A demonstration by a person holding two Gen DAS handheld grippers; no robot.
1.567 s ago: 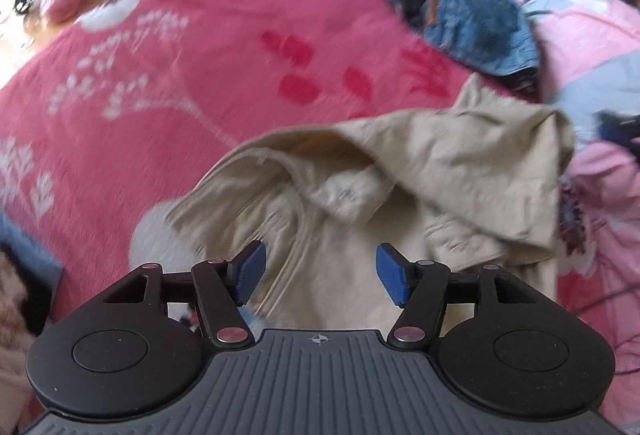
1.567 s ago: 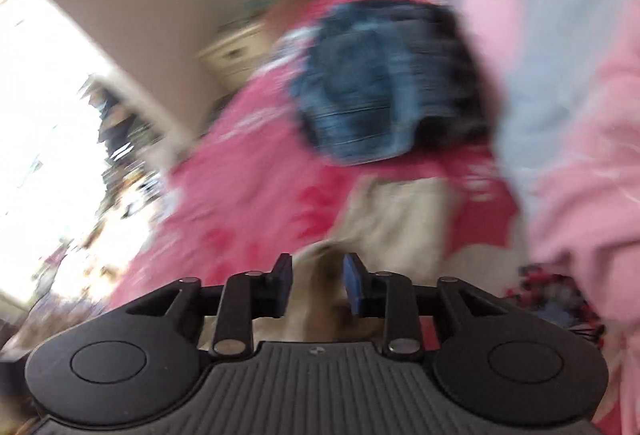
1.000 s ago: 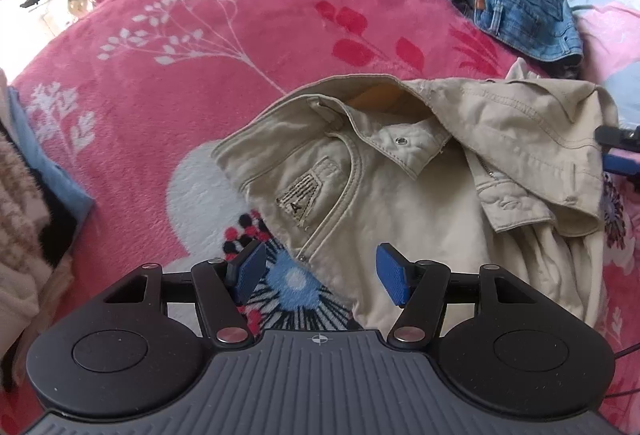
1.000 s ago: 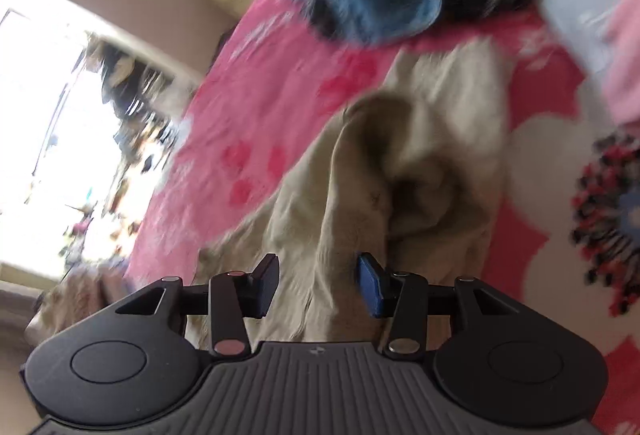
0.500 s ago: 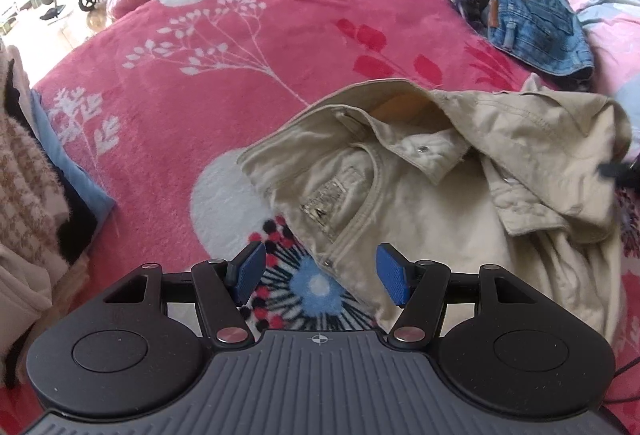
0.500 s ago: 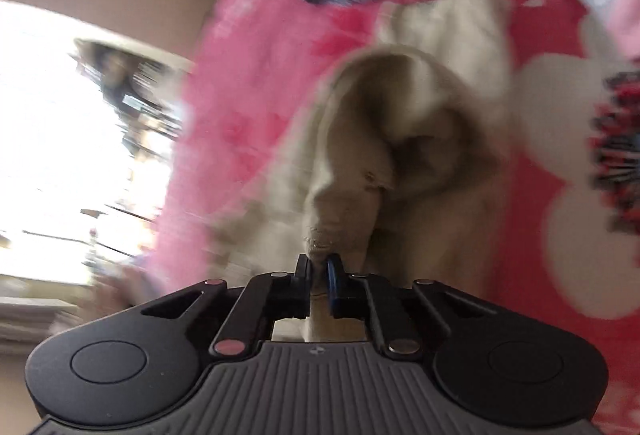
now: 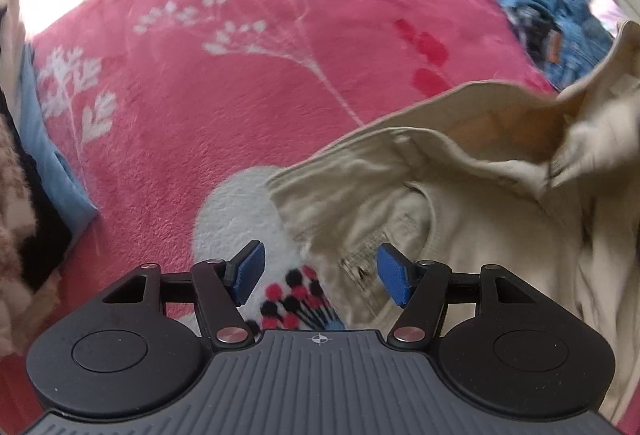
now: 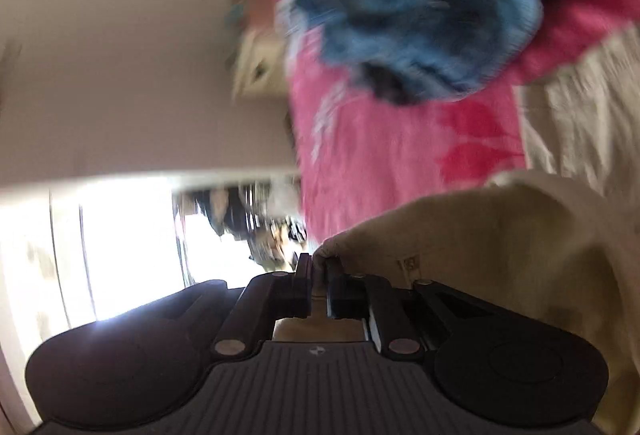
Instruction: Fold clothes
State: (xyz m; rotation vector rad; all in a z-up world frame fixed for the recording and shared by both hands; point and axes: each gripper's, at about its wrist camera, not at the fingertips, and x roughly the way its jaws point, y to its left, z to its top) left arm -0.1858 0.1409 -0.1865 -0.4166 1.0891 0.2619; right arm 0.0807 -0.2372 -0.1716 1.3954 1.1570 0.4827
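Beige trousers (image 7: 480, 195) lie crumpled on the pink flowered blanket (image 7: 248, 75), waistband toward me in the left wrist view. My left gripper (image 7: 320, 273) is open and empty, just above the waistband's near left corner. My right gripper (image 8: 318, 269) is shut on a fold of the beige trousers (image 8: 500, 235) and holds it lifted off the bed. In the left wrist view the right part of the trousers is raised and blurred.
Crumpled blue jeans (image 7: 556, 23) lie at the far right of the bed, also blurred in the right wrist view (image 8: 420, 7). A pile of clothes, blue and knitted (image 7: 36, 155), sits at the left edge. A bright window (image 8: 120, 235) is beyond.
My right gripper shut on the trousers' fabric and has lifted it, swinging the view up. My left gripper has moved closer to the waistband and stays open.
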